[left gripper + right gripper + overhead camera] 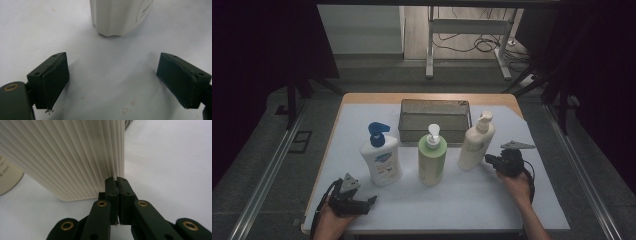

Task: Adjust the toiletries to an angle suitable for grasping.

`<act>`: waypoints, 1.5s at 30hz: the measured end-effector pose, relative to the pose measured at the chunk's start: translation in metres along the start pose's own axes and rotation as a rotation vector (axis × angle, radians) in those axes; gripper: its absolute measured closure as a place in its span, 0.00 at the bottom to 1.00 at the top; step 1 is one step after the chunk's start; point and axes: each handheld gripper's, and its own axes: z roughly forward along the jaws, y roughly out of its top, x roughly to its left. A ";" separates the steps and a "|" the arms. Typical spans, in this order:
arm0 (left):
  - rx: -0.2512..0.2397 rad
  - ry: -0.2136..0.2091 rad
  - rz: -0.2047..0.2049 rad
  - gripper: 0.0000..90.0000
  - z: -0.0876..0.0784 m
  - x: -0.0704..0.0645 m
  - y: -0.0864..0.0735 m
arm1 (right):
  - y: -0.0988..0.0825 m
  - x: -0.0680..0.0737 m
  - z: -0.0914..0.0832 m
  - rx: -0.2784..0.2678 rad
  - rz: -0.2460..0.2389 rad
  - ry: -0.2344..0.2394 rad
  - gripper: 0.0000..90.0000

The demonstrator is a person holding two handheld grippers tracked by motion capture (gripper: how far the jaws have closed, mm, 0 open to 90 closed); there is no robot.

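Right gripper (490, 160), jaws clenched on nothing, tips touching the lower side of the cream bottle (476, 142), which stands upright on the worktop (512, 200) before the mesh basket (435, 120). Left gripper (368, 201), jaws released, rests near the worktop's front edge.

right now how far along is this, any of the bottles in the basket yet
None yet: the mesh basket holds no bottle, and all three stand in front of it. In hand: the right gripper, jaws shut with nothing between them, is at the base of the cream bottle. The left gripper is open and apart from the blue-pump bottle. Left: gripping and moving all three, including the green bottle.
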 end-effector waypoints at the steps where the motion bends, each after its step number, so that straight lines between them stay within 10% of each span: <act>1: 0.000 0.000 0.000 0.12 0.000 0.000 0.000 | 0.002 0.000 0.002 0.002 0.000 -0.005 0.97; 15: 0.001 -0.001 0.001 0.12 0.000 0.000 0.000 | 0.008 0.001 0.006 0.003 -0.011 -0.002 0.96; 31: 0.001 0.000 0.000 0.12 0.000 0.000 0.000 | 0.004 0.070 -0.005 -0.011 -0.132 0.099 0.99; 45: 0.001 -0.001 0.000 0.12 0.000 0.000 0.000 | 0.014 0.101 0.027 -0.016 -0.154 0.003 1.00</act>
